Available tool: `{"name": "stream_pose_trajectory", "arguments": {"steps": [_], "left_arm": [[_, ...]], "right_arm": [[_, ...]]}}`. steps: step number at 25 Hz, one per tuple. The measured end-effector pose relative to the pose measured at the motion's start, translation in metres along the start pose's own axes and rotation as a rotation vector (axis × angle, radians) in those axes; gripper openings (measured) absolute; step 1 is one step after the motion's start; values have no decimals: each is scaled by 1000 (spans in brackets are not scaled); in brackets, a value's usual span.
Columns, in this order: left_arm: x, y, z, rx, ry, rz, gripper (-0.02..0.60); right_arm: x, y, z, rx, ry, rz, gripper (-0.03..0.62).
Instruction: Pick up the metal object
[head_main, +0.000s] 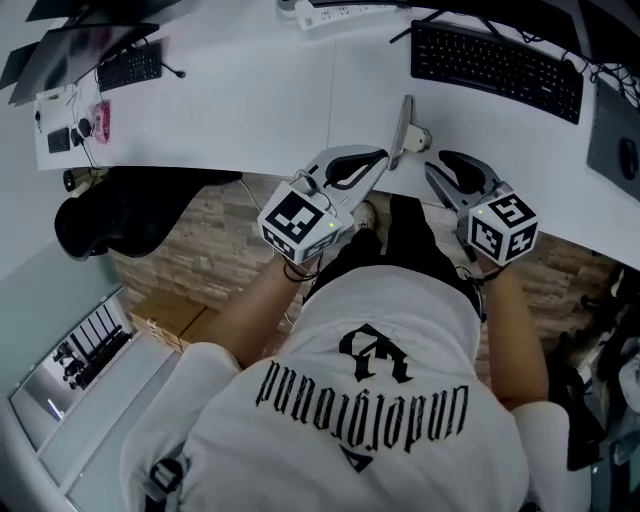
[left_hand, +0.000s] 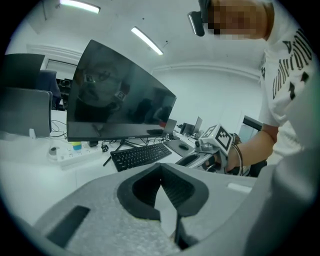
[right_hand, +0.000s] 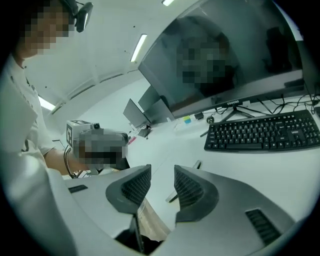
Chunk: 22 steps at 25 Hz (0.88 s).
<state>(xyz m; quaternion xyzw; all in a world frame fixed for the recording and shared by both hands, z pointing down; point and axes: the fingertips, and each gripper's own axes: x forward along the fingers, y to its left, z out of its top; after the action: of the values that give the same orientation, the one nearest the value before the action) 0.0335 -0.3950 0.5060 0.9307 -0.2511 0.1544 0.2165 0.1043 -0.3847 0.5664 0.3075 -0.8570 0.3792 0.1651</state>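
Desk: white desk (head_main: 300, 110) with a curved front edge that runs under both grippers; a stone-patterned floor (head_main: 200, 255) shows below it.
Head view alone: it shows the person's white printed shirt (head_main: 370, 400), both forearms (head_main: 250, 310), a black chair (head_main: 120, 215) at the desk's left and a small keyboard (head_main: 130, 68) far left.
Left gripper view alone: the left gripper (left_hand: 161, 170) has its jaws pressed together and nothing between them. Beyond it are a black keyboard (left_hand: 141, 155), a power strip (left_hand: 70, 151) and a dark monitor (left_hand: 120, 95).
Right gripper view alone: the right gripper (right_hand: 162, 182) has its jaws spread wide and its pads touch nothing. The metal object (right_hand: 198, 164) lies on the desk past them, with its near end showing low in the gap.
Metal object: a long thin bar lying flat close to the front edge and pointing away from the person. It is between the two grippers' tips and held by neither.
Edges and room: the desktop is bare to the bar's left. The black keyboard sits behind and to its right, apart from it. The desk edge is right at the bar's near end.
Pose: both forearms reach forward from the seated body, and the grippers angle inward toward the bar. The left tips are close by its near end, though contact cannot be told. The right tips are just to its right.
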Motion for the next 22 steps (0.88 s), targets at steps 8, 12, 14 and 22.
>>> {"name": "stream_pose_trajectory", "arguments": {"steps": [8,12,14,22], "left_arm": [[32,24,-39,-55,60,4,15],[44,29,-55,-77,84,-3,14],[48,31,-62,-90,94,-1,14],[53,40,-80,-136,116,8,15]], "right_arm": [[36,-40,-32,146,60,25,112],[52,-59,-45,221,81,29,112],[58,-66,-51,254,90,33,112],[82,-74,-59,384,115,54,112]]}}
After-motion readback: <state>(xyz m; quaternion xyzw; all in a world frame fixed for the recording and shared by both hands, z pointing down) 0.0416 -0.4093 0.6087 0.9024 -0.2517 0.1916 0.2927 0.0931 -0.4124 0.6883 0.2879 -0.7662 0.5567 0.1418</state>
